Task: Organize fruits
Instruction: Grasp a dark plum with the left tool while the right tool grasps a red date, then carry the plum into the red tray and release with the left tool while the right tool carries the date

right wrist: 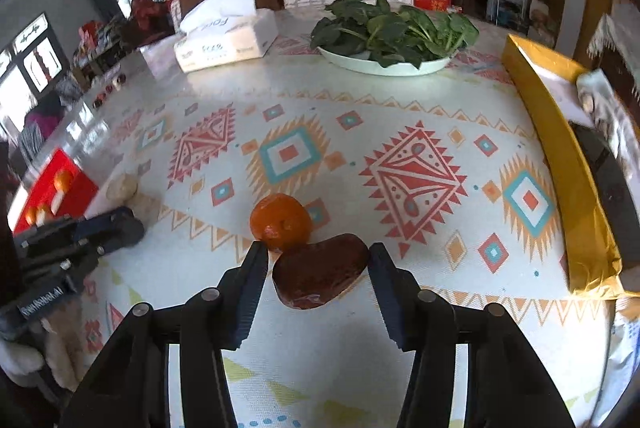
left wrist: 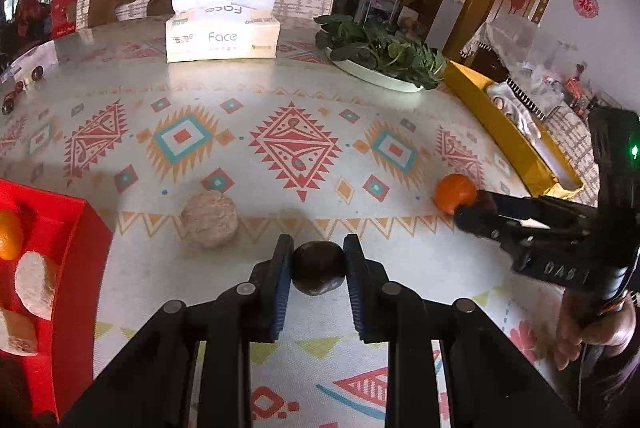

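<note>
Pinching a small dark round fruit [left wrist: 318, 270] at lower centre, the left gripper [left wrist: 317, 268] is clenched on it just above the worktop [left wrist: 256, 92]; the smooth ball could squirt out during the carry to the red tray [left wrist: 72, 240] at the left edge. The right gripper [right wrist: 318, 268] stands released around a dark red fruit [right wrist: 320, 270] touching an orange [right wrist: 281, 222]; closing here may nudge the orange and send it rolling.

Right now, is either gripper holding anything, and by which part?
The left gripper is shut on a dark round fruit, pads on its two sides. The right gripper straddles a dark reddish-brown fruit with gaps showing, holding nothing.
</note>
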`<control>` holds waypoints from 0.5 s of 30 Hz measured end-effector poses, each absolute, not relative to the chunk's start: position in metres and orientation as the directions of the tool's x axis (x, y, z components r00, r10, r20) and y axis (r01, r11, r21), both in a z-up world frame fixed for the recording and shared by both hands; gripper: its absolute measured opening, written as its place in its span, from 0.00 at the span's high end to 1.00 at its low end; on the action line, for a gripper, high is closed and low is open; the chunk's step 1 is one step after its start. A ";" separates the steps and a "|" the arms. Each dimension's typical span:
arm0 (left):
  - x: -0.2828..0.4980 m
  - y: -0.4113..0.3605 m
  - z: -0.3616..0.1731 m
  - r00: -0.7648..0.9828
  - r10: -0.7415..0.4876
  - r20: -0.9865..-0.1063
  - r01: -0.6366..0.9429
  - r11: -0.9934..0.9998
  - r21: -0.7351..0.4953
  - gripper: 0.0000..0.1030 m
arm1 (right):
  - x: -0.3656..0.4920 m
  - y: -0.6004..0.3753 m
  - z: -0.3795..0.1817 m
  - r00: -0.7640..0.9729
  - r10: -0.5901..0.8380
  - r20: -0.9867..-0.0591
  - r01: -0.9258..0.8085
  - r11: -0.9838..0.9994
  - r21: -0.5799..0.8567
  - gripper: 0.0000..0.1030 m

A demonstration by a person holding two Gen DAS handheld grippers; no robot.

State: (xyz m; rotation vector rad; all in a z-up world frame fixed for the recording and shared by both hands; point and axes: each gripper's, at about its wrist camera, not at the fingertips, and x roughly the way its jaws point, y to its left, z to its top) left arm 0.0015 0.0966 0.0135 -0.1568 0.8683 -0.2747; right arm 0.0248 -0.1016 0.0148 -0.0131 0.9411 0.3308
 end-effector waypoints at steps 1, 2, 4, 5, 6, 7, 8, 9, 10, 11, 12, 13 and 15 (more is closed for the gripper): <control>0.002 0.098 0.013 0.612 -0.310 -0.727 0.175 0.950 -0.257 0.76 | 0.024 -0.100 0.014 0.546 0.269 -0.794 -0.291 0.949 0.121 0.45; 0.002 0.098 0.013 0.612 -0.316 -0.725 0.177 0.948 -0.264 0.76 | 0.023 -0.098 0.014 0.549 0.262 -0.794 -0.296 0.949 0.109 0.46; 0.002 0.100 0.013 0.609 -0.337 -0.718 0.186 0.941 -0.283 0.76 | 0.020 -0.096 0.015 0.552 0.257 -0.793 -0.305 0.948 0.094 0.51; 0.002 0.100 0.013 0.610 -0.343 -0.715 0.189 0.939 -0.289 0.76 | 0.019 -0.094 0.014 0.552 0.254 -0.794 -0.308 0.947 0.089 0.51; 0.001 0.101 0.014 0.612 -0.351 -0.709 0.195 0.936 -0.294 0.76 | 0.017 -0.092 0.015 0.555 0.244 -0.795 -0.310 0.948 0.075 0.52; 0.000 0.101 0.015 0.615 -0.357 -0.703 0.200 0.933 -0.298 0.76 | 0.014 -0.089 0.016 0.557 0.235 -0.797 -0.315 0.947 0.059 0.52; -0.001 0.101 0.015 0.617 -0.363 -0.698 0.207 0.931 -0.302 0.76 | 0.012 -0.086 0.016 0.559 0.230 -0.797 -0.321 0.946 0.047 0.52; -0.002 0.101 0.016 0.617 -0.368 -0.695 0.213 0.929 -0.303 0.76 | 0.007 -0.083 0.019 0.566 0.226 -0.792 -0.328 0.944 0.035 0.53; -0.002 0.100 0.016 0.617 -0.373 -0.693 0.217 0.927 -0.305 0.76 | 0.003 -0.082 0.021 0.569 0.230 -0.790 -0.329 0.944 0.037 0.53; -0.003 0.100 0.017 0.618 -0.376 -0.691 0.221 0.926 -0.306 0.76 | -0.002 -0.081 0.023 0.570 0.237 -0.787 -0.331 0.943 0.045 0.54; -0.003 0.100 0.017 0.617 -0.380 -0.689 0.226 0.924 -0.307 0.76 | -0.009 -0.082 0.026 0.574 0.245 -0.782 -0.330 0.942 0.053 0.54; -0.004 0.100 0.018 0.617 -0.385 -0.686 0.229 0.922 -0.311 0.76 | -0.017 -0.084 0.031 0.582 0.247 -0.774 -0.327 0.943 0.056 0.65; -0.006 0.099 0.021 0.620 -0.397 -0.677 0.238 0.917 -0.320 0.76 | -0.030 -0.088 0.039 0.593 0.259 -0.762 -0.321 0.944 0.072 0.72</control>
